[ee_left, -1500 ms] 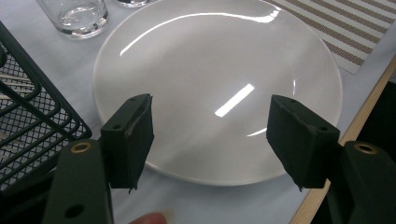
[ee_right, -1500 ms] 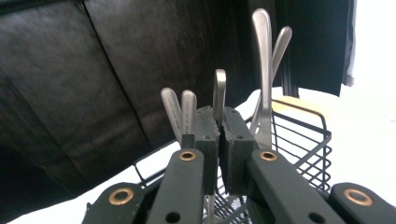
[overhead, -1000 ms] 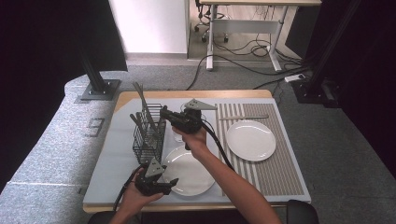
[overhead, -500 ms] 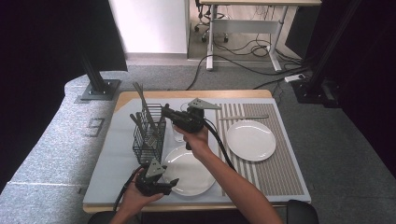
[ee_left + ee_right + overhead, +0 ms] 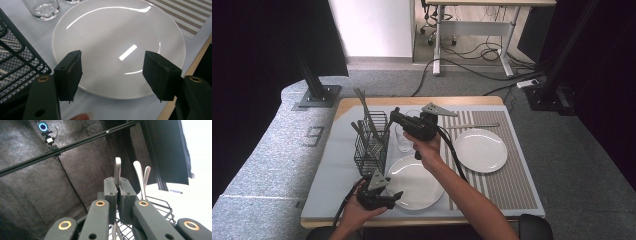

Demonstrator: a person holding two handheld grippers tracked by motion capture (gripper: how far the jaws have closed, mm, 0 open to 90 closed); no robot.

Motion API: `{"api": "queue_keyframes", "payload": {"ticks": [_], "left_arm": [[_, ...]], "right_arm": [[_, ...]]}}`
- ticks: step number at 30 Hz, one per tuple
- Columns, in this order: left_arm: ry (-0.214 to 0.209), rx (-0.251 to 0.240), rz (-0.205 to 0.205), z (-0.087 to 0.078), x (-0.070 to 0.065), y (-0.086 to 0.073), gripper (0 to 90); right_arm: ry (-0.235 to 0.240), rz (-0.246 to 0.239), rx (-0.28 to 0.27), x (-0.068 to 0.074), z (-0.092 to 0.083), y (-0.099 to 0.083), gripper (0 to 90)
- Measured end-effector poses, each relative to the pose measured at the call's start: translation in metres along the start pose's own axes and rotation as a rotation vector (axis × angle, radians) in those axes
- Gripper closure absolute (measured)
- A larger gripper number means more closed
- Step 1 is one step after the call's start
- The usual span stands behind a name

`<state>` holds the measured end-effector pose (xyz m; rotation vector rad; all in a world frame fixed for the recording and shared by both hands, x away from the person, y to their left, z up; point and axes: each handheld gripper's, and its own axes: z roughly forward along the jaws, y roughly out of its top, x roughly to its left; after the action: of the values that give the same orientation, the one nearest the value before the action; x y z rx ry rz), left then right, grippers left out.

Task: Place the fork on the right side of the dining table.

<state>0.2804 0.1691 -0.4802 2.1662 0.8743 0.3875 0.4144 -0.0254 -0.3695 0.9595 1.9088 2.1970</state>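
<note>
Cutlery is the work here: a pale utensil handle is pinched between the pressed-together jaws of the right tool, which sits at the top of the wire basket at the left of the surface. In the right gripper view the handle rises straight out of the clamped pads, with 2 more handles just beside it and the basket's wire rim below; which kind of utensil it is cannot be told, as its working end is hidden. The left tool hovers low near the front edge, its jaws spread with nothing between them, over the near plate. As for progress, this looks like table setting at an early stage. 2 plates are out, the near one on the grey cloth and the far plate on the striped mat, and a glass stands just beside the basket. One piece of cutlery already lies on the mat above the far plate. Several pieces stand in the basket, so most of the job seems to remain: the gripped piece has to come clear of the basket and be laid by a plate, and the rest after it. The near plate has no cutlery beside it yet.
</note>
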Motion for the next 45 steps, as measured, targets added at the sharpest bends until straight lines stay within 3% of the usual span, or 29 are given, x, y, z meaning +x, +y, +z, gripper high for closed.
{"api": "queue_keyframes", "payload": {"ticks": [22,45], "left_arm": [[0.008,-0.008,-0.012,-0.002,0.002,0.0,32.0],[0.007,-0.006,-0.014,-0.002,0.003,-0.001,32.0]], "right_arm": [[-0.026,-0.022,-0.015,0.001,-0.023,0.01,86.4],[-0.062,-0.011,-0.022,-0.011,-0.04,0.009,86.4]]}}
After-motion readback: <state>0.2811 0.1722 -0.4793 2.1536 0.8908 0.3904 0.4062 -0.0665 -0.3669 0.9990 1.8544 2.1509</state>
